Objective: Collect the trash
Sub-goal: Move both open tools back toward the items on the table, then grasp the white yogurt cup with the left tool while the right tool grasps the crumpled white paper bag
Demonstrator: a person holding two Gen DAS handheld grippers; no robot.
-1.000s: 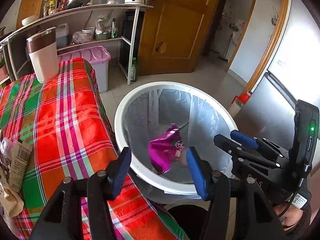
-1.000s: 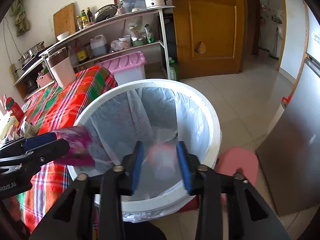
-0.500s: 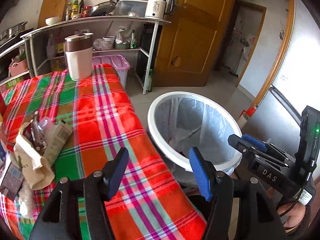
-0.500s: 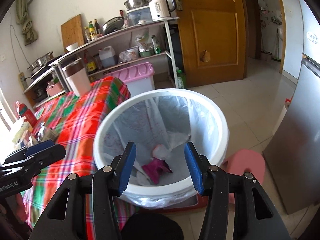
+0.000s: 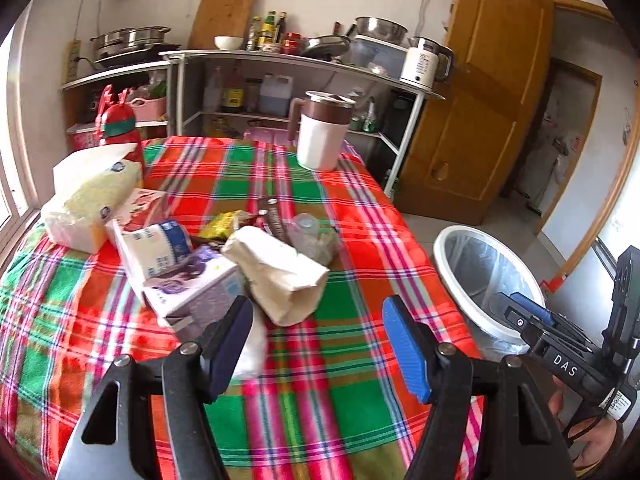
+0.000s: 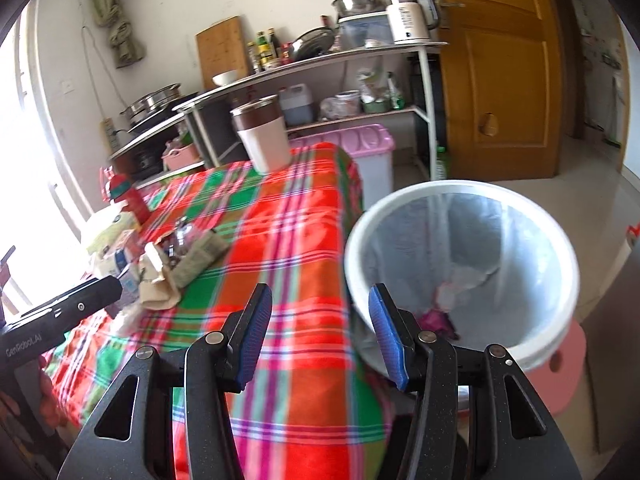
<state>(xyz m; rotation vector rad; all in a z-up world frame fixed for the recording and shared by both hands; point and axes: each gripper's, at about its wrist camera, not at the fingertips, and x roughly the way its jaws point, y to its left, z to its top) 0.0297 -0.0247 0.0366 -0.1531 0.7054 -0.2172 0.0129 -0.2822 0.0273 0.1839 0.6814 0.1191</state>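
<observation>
Left gripper (image 5: 318, 344) spread, just widened, empty; I target paper bag (image 5: 280, 276) mid-table: light, crushable, pinch open end.

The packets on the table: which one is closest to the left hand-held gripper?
The purple-and-white box, right by the left hand-held gripper; the tan paper bag lies just beyond.

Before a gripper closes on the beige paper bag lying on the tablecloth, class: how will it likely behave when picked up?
The beige paper bag looks creased and puffed, so it probably crumples under the pads. It seems light for its size. Lying across other packets, it may drag them along.
</observation>
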